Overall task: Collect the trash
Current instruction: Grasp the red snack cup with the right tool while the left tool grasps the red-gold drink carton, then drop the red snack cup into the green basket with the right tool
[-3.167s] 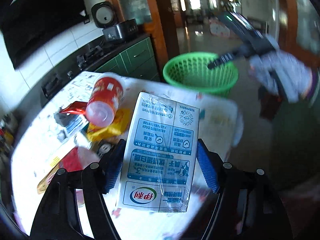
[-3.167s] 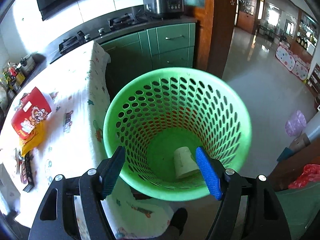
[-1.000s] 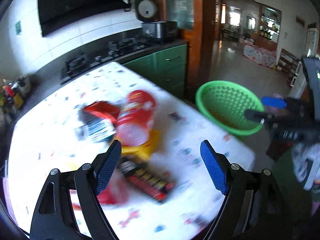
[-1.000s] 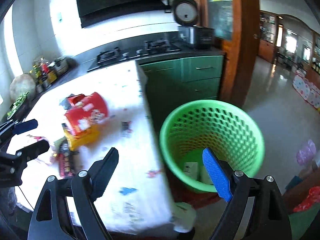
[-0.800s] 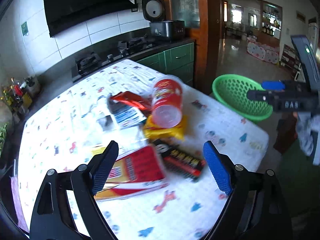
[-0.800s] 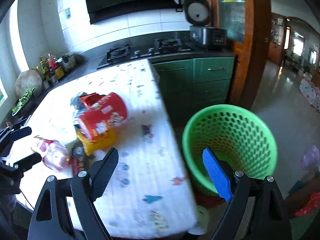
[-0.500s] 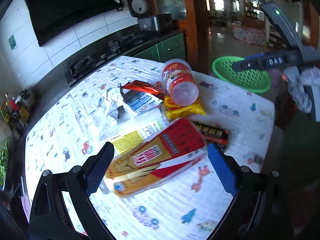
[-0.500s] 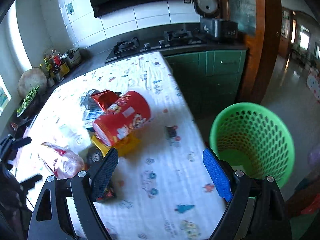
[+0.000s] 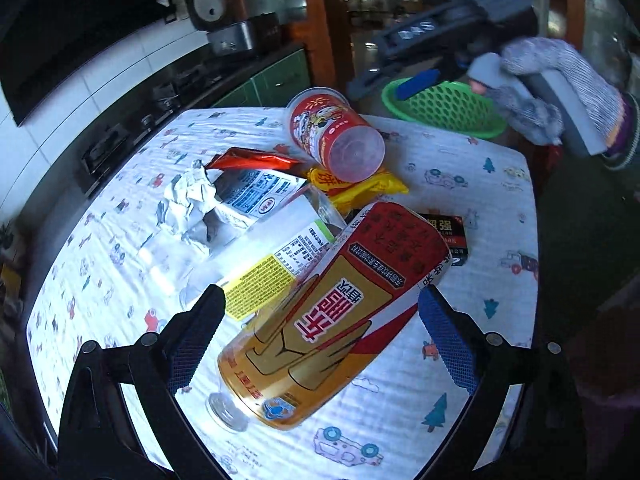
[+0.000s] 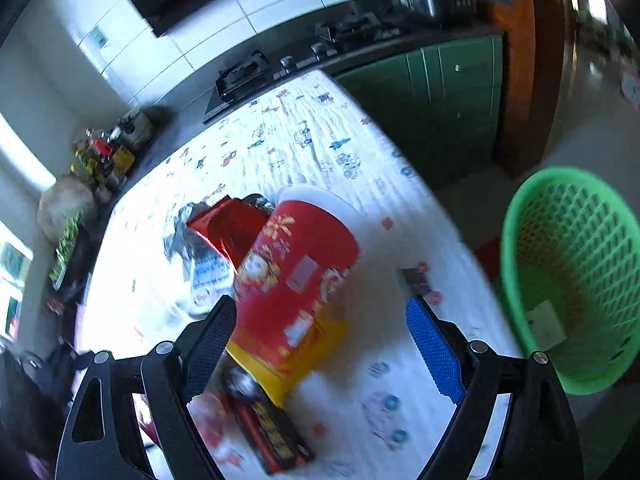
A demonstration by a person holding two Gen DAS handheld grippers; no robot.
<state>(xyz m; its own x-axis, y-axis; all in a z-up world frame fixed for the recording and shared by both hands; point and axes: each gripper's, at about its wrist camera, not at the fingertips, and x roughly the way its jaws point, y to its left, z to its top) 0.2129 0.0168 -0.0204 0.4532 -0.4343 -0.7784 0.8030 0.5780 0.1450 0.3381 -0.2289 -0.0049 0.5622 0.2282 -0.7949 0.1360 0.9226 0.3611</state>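
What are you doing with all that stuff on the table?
A person is clearing trash off the table into the green basket, with a gripper in each hand. Right now both are open and holding nothing. The left gripper is lined up around a red and gold bottle. The right gripper is over a red cup lying on its side.

On the patterned tablecloth: one red cylindrical paper cup [image 9: 334, 136], two plastic bottles, one red-and-gold labelled [image 9: 332, 312] and one clear with a yellow label [image 9: 264, 264], one yellow snack packet [image 9: 362, 188], one crumpled white paper [image 9: 190, 196], one black flat box [image 9: 450, 232]; one green perforated plastic basket [image 10: 576, 276] at right.
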